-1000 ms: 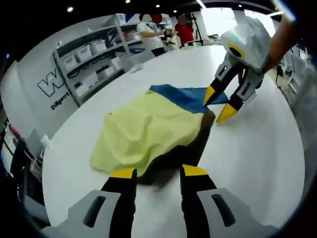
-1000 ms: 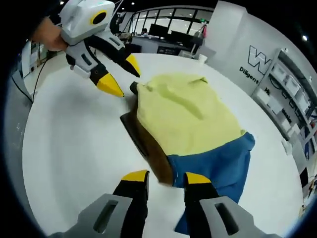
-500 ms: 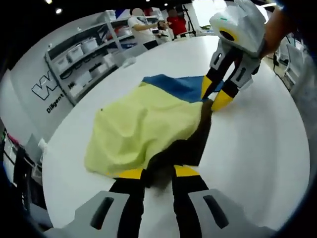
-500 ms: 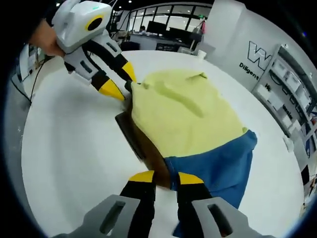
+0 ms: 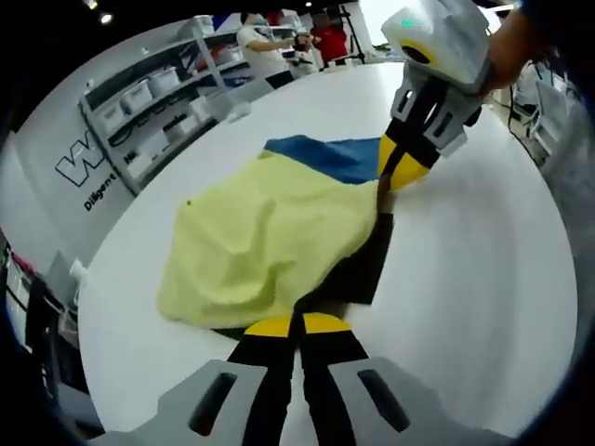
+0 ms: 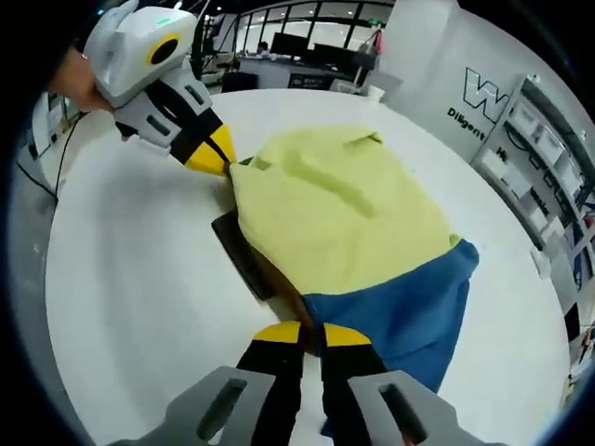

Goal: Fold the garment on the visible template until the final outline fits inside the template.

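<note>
Both my grippers are pinched on opposite corners of the garment on the white table.

In the left gripper view, my left gripper (image 5: 297, 323) sits nearest, its yellow-tipped jaws drawn together on the near edge of the garment (image 5: 270, 232), a rumpled yellow cloth with a blue part at its far end. A dark template (image 5: 358, 269) pokes out from under the cloth just beyond those jaws. Farther on, my right gripper (image 5: 400, 172) has its jaws closed on the far corner where yellow meets blue. In the right gripper view, that gripper (image 6: 300, 332) clamps the blue-yellow seam edge. The table (image 5: 483, 251) runs back to shelving (image 5: 158, 116) and people (image 5: 265, 46) standing behind it.
</note>
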`<state>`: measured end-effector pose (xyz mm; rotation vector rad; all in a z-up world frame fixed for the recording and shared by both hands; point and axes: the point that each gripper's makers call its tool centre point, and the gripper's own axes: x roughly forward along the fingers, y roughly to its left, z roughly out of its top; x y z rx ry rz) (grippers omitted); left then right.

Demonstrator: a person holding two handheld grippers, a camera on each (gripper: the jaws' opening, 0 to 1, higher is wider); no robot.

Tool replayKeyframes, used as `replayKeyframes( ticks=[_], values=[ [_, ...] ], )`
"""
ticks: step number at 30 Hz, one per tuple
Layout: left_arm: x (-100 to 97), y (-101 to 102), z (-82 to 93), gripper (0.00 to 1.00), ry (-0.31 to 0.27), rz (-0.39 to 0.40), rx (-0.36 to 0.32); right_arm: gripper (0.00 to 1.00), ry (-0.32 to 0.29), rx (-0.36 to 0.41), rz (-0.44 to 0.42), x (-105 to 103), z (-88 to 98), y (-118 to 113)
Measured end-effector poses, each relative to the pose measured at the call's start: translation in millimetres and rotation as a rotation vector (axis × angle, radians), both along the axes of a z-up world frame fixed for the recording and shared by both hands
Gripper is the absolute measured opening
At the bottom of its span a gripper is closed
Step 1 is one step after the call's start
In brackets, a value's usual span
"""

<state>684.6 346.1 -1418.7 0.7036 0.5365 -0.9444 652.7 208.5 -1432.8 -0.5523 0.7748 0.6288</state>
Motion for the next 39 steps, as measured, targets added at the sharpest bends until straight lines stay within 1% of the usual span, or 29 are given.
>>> replayKeyframes(
  ticks=[7,12,16,17,18,25,28,33,39],
  values=[
    [-11.3,4,-1.9,0.0,0.014,-0.032,0.03,0.0,0.01,0.007,0.008,-11,5.0,1],
    [-20.6,8,-2.1,0.0,0.032,-0.044,0.047,0.0,0.039,0.028,0.01,-21,9.6,2],
    [-27.9,9,0.9,0.0,0.029,-0.06,0.065,0.0,0.047,0.027,0.024,-27,13.5,3],
    [-28.0,8,3.7,0.0,0.014,-0.065,0.066,0.0,0.046,0.025,0.03,-29,15.9,4],
    [-29.3,8,5.0,0.0,0.014,-0.066,0.063,0.0,0.046,0.024,0.031,-30,17.1,3],
    [-35.7,8,8.7,0.0,0.029,-0.06,0.053,0.0,0.049,0.025,0.033,-35,24.2,0],
    [-40.3,8,14.5,0.0,0.034,-0.051,0.04,0.0,0.052,0.028,0.035,-39,26.8,0],
    [-45.2,10,18.3,0.0,0.036,-0.052,0.036,0.0,0.068,0.04,0.038,-49,26.7,3],
    [-52.7,14,20.6,0.0,0.041,-0.052,0.044,0.0,0.075,0.067,0.019,-53,31.5,7]
  ],
)
